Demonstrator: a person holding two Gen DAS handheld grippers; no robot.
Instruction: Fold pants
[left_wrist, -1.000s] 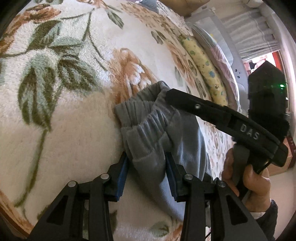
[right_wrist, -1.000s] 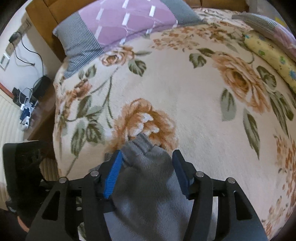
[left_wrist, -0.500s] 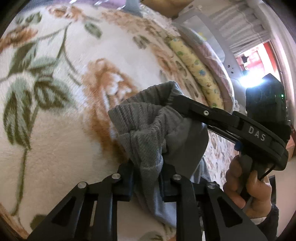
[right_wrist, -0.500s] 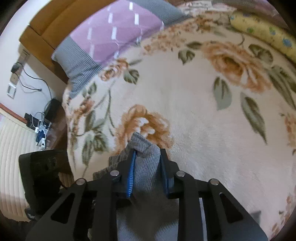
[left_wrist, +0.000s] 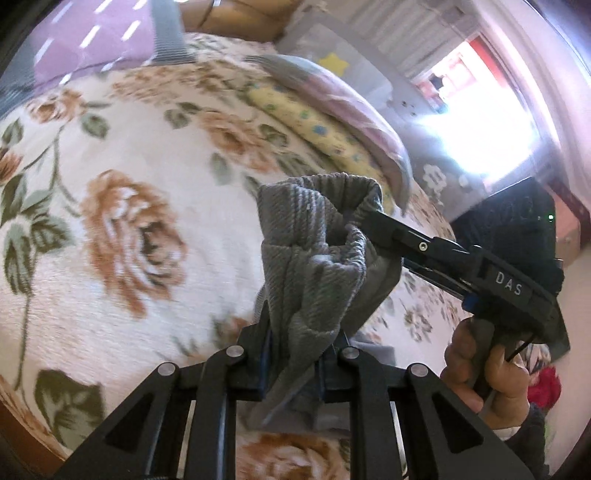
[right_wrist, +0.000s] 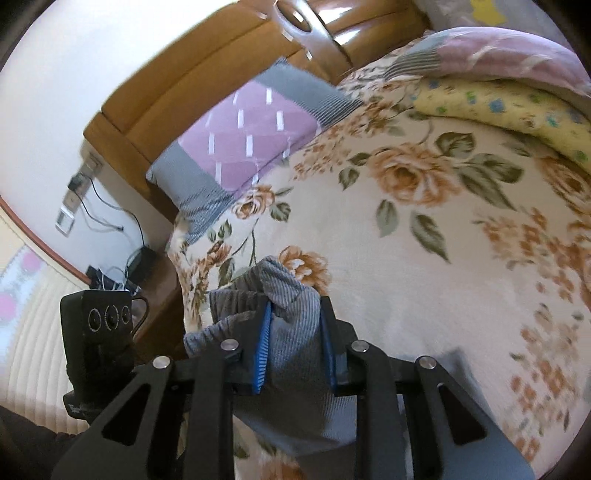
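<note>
The pants (left_wrist: 310, 266) hang bunched above the bed (left_wrist: 110, 295), pinched at two points along the top edge; the left hand-held gripper (left_wrist: 295, 354) is clamped narrow on a gathered fold, and the right hand-held gripper (right_wrist: 295, 347) grips the ribbed cloth just beside it. The fabric looks soft, light and limp (corduroy-like ribs should give the pads fair friction); it will sag and twist wherever unsupported. Best held at the hem corners, spread well apart; whether this edge is waistband or cuff I cannot quite tell through the blur.
</note>
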